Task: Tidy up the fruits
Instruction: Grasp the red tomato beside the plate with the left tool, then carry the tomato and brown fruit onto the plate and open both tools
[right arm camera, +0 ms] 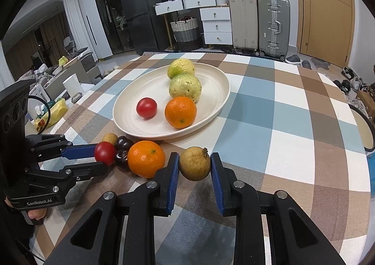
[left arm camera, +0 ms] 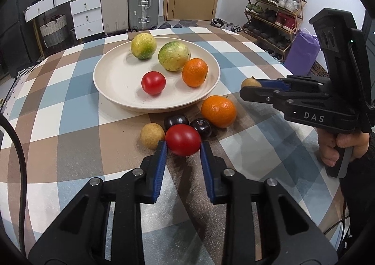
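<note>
Pick-up step: my left gripper (left arm camera: 183,147) pinches a red tomato (left arm camera: 183,139), my right gripper (right arm camera: 195,166) pinches a brown fruit (right arm camera: 194,163); next, lift both to the plate (left arm camera: 112,82).

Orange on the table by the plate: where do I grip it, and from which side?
Grip the orange across its widest middle, coming from above: dark plums crowd one side, the right gripper and its brown fruit the other.

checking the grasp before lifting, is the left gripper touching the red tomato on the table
Touching. The left wrist view shows both blue pads of the left gripper pressed against the sides of the red tomato, no gap visible.
</note>
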Tool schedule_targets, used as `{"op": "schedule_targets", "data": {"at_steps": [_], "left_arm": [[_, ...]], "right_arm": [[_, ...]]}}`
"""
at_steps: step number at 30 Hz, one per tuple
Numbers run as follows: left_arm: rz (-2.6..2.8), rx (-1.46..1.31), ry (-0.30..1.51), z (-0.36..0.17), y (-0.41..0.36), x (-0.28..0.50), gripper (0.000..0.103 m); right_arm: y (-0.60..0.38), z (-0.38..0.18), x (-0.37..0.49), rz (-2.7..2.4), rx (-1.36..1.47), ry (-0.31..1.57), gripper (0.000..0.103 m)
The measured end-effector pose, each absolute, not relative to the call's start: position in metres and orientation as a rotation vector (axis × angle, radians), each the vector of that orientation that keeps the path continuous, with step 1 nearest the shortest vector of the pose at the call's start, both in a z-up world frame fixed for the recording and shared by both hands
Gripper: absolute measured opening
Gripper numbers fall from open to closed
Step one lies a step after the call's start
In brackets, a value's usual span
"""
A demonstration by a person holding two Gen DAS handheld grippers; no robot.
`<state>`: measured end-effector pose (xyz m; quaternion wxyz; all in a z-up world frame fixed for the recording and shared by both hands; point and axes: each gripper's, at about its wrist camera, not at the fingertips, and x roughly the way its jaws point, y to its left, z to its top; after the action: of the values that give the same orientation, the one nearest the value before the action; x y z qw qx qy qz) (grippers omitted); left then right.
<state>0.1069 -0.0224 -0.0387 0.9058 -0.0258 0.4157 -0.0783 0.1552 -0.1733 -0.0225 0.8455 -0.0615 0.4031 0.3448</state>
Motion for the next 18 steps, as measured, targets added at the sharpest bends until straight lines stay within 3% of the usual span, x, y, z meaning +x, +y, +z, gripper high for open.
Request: {"op": "schedule_targets", "data": {"at_steps": [18], "left_arm": [[-0.165, -0.055, 0.854, -0.0366, -0.0201, 0.1048, 0.025]], "right_arm": [[-0.1732, -0.0219, 0.1542, 0.732, -0.133, 0.849, 0.027]]}}
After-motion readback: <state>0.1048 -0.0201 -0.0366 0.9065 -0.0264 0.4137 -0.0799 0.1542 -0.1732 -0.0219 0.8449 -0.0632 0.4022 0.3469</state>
